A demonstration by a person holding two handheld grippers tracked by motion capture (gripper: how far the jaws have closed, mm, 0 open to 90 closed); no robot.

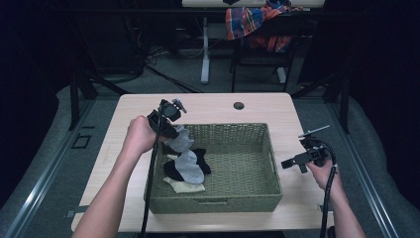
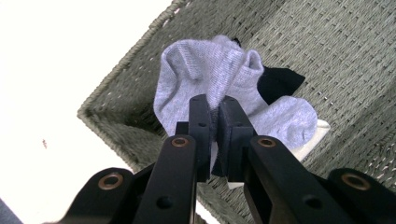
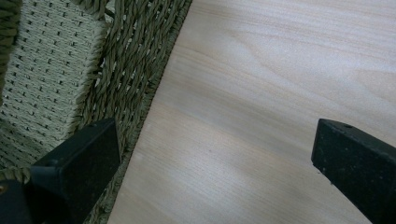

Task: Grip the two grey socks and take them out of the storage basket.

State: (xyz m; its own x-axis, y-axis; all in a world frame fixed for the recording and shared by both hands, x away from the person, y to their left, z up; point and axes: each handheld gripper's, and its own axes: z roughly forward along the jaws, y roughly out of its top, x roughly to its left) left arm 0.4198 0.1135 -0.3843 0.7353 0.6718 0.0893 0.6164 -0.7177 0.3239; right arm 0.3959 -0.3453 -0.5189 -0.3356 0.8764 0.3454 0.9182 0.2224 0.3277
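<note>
The left gripper [image 2: 212,112] is clamped on 1 light-grey knit sock [image 2: 210,74], lifted above the green woven basket [image 1: 257,198]; black and cream socks [image 1: 185,186] remain inside. The right gripper [image 1: 292,163] is open beside the basket.

The high view is dim with dark surroundings; overhead light falls on the counter [image 1: 218,106]. In the left gripper view the counter glares white.

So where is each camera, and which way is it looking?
High view: above the table, looking down; both forearms, left gripper, right gripper.
Left gripper view: rides the left gripper, looks into the basket; jaws pinch the grey sock.
Right gripper view: rides the right gripper, looks at the tabletop; open jaws.
All three share the basket.
</note>
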